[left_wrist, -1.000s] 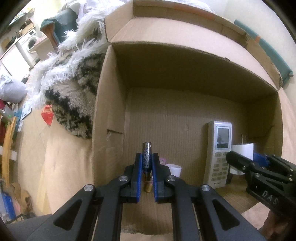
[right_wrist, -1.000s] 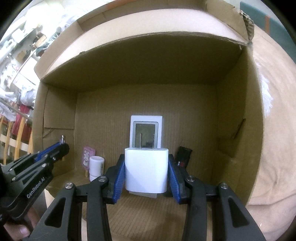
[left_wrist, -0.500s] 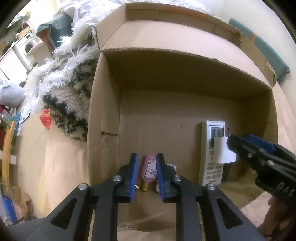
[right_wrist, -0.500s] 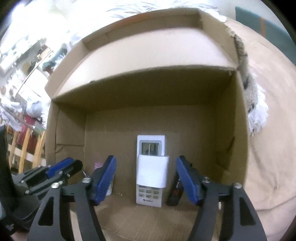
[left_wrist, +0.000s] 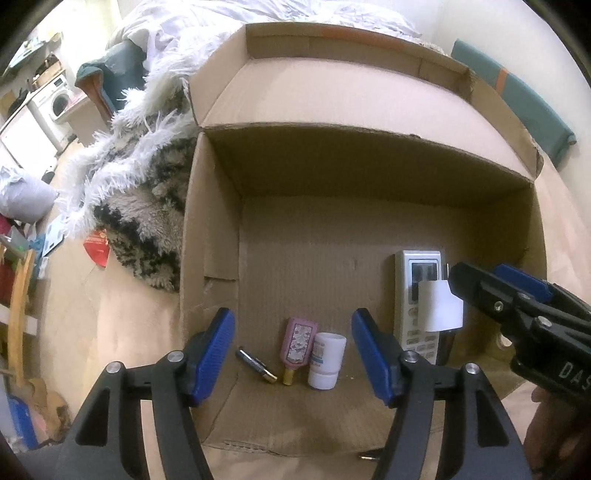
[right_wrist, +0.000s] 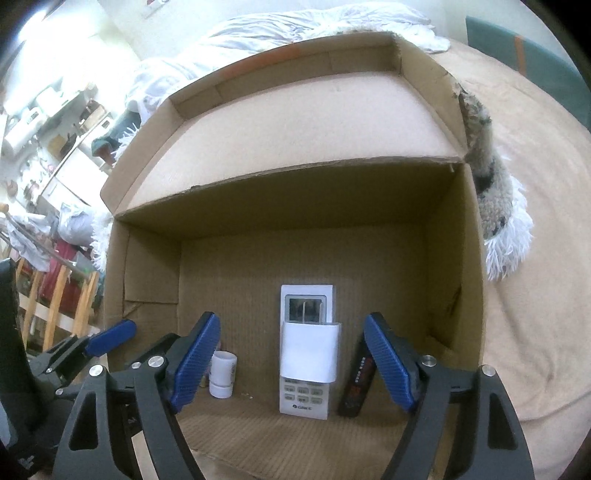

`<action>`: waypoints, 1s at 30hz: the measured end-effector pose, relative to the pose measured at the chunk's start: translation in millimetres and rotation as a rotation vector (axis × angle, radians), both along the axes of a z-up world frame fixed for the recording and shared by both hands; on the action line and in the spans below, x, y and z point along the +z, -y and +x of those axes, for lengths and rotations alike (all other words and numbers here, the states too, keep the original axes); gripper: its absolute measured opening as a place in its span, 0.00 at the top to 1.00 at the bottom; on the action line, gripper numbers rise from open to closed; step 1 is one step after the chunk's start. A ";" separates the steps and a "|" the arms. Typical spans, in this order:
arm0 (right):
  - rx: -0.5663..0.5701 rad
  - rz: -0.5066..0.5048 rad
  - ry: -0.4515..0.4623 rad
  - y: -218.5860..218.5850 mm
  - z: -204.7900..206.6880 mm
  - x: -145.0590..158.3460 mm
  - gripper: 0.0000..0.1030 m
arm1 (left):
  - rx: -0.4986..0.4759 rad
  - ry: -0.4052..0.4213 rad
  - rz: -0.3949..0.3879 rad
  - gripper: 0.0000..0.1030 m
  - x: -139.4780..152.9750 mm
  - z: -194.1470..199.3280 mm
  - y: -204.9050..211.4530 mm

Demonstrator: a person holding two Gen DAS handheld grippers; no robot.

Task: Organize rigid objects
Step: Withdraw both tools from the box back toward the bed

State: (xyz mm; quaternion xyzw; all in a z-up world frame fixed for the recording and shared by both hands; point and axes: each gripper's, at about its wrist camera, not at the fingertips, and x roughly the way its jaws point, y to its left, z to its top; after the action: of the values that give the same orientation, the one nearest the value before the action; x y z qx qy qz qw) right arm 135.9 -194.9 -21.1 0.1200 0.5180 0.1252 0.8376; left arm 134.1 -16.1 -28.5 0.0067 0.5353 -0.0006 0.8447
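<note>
An open cardboard box holds the objects. On its floor lie a battery, a pink bottle, a white bottle, a white remote, a white charger resting on the remote, and a black remote. My left gripper hangs above the battery and bottles, its jaws opening, nothing between them. My right gripper is over the charger, its jaws opening, pads clear of it.
A shaggy black-and-white blanket lies left of the box on the tan bed surface. White bedding lies behind the box. A washing machine and furniture stand at the far left.
The left gripper opened and let go of the battery, which now lies on the box floor. The right gripper opened and released the charger onto the remote. Both grippers drew back.
</note>
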 end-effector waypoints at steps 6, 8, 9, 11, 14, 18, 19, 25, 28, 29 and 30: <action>-0.016 0.023 0.010 3.9 -2.8 7.7 0.17 | 0.026 0.008 -0.037 0.39 14.6 -7.4 -10.0; -0.011 0.036 0.021 2.4 -4.9 13.7 0.17 | 0.027 0.026 -0.054 0.39 23.9 -12.4 -14.0; -0.005 0.038 0.030 1.9 -7.1 16.9 0.17 | 0.021 0.039 -0.041 0.39 28.7 -15.3 -15.1; 0.004 0.034 0.048 2.0 -13.5 23.3 0.17 | 0.021 0.055 0.014 0.39 33.9 -19.6 -17.6; 0.003 0.071 0.037 7.7 -25.6 29.2 0.17 | 0.053 0.038 0.044 0.39 37.4 -25.3 -28.0; 0.012 0.087 0.035 11.9 -44.5 38.0 0.17 | 0.089 0.022 0.013 0.39 41.6 -39.9 -41.2; 0.018 0.083 0.042 11.6 -48.5 40.8 0.17 | 0.093 0.016 0.011 0.39 41.5 -43.1 -42.9; 0.027 0.091 0.019 13.6 -75.1 39.2 0.17 | 0.117 -0.020 -0.011 0.39 35.4 -69.7 -51.9; 0.030 0.075 -0.003 13.3 -83.7 33.4 0.17 | 0.148 -0.029 -0.023 0.39 28.0 -78.0 -60.0; 0.030 0.068 -0.008 13.4 -86.2 31.8 0.17 | 0.158 -0.033 -0.024 0.39 25.2 -80.9 -63.0; 0.028 0.062 -0.012 14.5 -88.4 30.5 0.17 | 0.163 -0.037 -0.022 0.39 23.3 -82.1 -64.7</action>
State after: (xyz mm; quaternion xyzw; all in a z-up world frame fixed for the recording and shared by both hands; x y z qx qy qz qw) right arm 47.5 -209.4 9.4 0.1396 0.5205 0.1521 0.8285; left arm 52.0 48.6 -5.2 -0.0464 0.5496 0.0622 0.8319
